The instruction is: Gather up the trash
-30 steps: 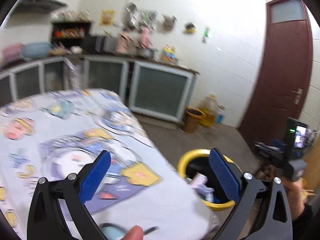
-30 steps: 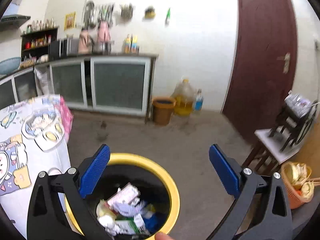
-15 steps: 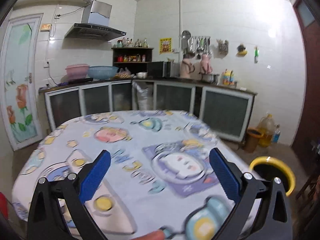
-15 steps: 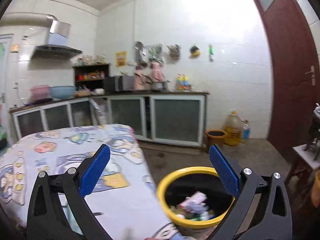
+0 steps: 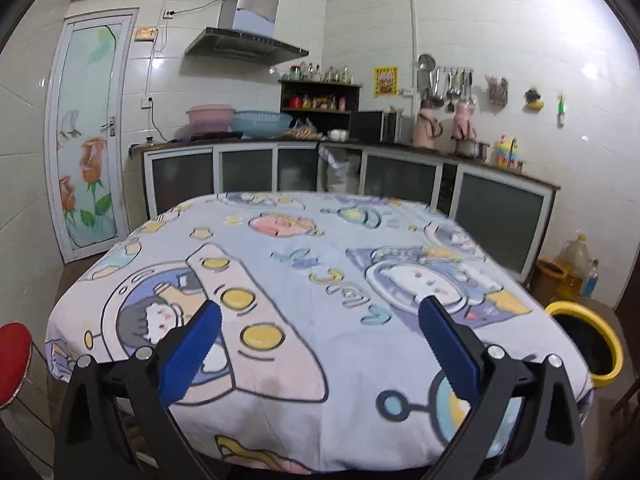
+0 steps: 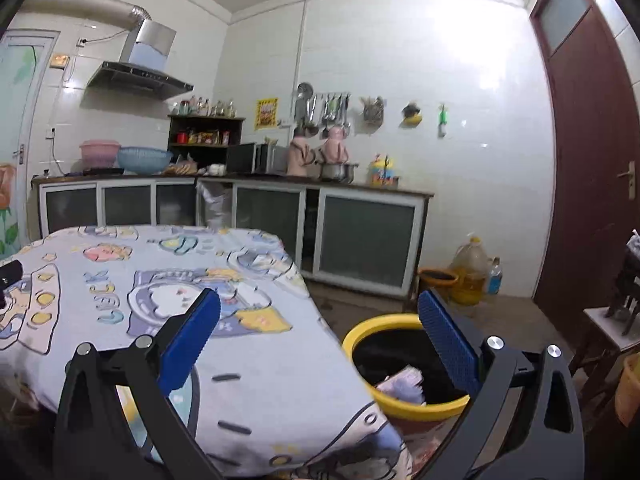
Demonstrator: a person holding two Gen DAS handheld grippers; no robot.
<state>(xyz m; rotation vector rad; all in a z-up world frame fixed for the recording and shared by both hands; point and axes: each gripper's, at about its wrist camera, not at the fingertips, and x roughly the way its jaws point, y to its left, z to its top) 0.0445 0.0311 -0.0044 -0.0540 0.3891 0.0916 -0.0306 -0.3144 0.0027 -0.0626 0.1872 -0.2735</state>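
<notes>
I am holding my right gripper (image 6: 318, 334) and left gripper (image 5: 318, 338) spread wide and empty, the yellow-rimmed round black bin (image 6: 404, 364) with crumpled wrappers (image 6: 402, 386) sitting at four o'clock beside the cartoon-print table (image 6: 256, 376).

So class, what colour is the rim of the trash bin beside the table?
Yellow, with a black inside; the trash bin shows best in the right wrist view.
</notes>
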